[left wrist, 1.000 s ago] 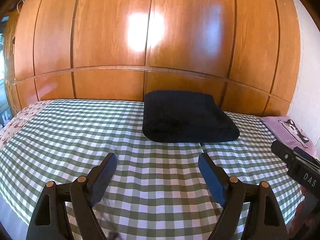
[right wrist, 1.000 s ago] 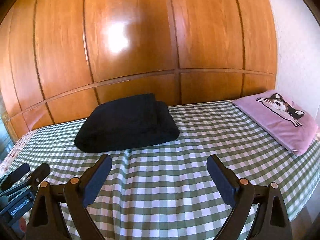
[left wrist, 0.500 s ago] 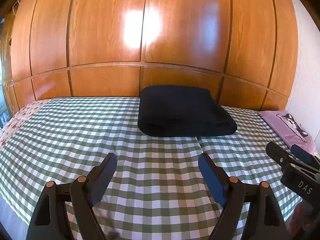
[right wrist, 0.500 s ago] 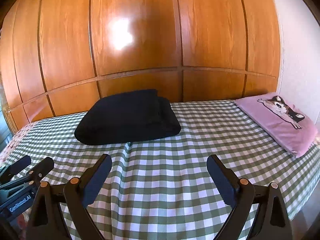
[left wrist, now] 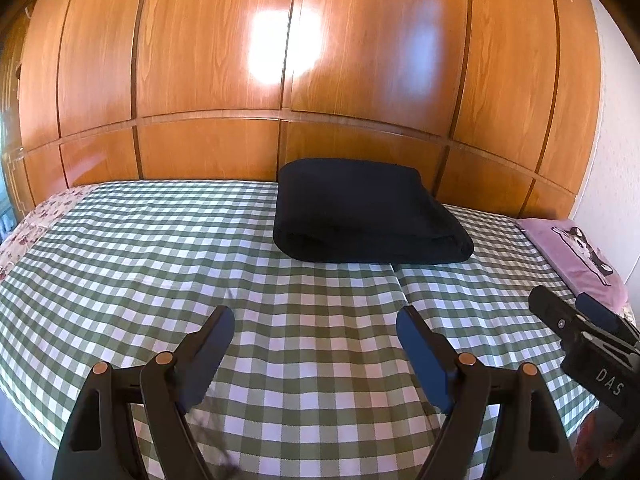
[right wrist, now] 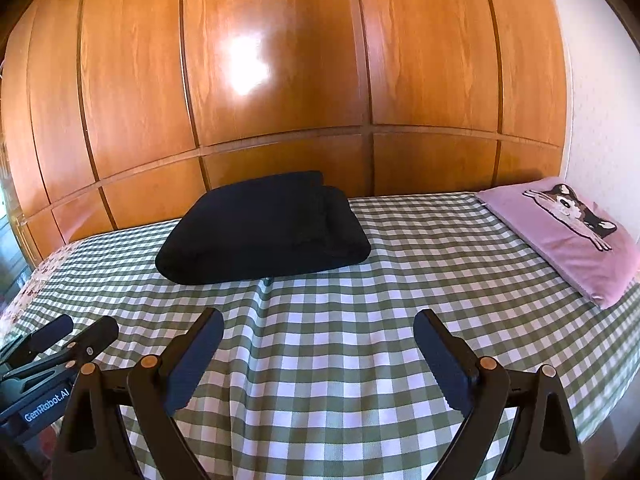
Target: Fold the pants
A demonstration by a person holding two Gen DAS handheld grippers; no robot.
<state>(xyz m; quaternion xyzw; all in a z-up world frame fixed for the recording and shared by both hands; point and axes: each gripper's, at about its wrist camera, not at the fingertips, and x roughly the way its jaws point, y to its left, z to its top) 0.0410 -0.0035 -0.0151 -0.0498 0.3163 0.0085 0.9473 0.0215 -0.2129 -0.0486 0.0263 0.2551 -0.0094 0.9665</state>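
Dark pants [left wrist: 372,216], already a thick folded bundle w/ soft, probably limp cloth best pinched at its near rounded edge, lie well ahead of the left gripper [left wrist: 316,344] and right gripper [right wrist: 318,346], both wide open & empty over the checked bedspread [left wrist: 140,248].

My right gripper [right wrist: 318,344] hangs empty over the bed's [right wrist: 400,320] near edge, jaws spread wide. The folded dark pants [right wrist: 264,230] lie by the far edge, a pink pillow [right wrist: 568,240] fills the far right corner, and my left gripper [right wrist: 60,340] shows near the left edge.
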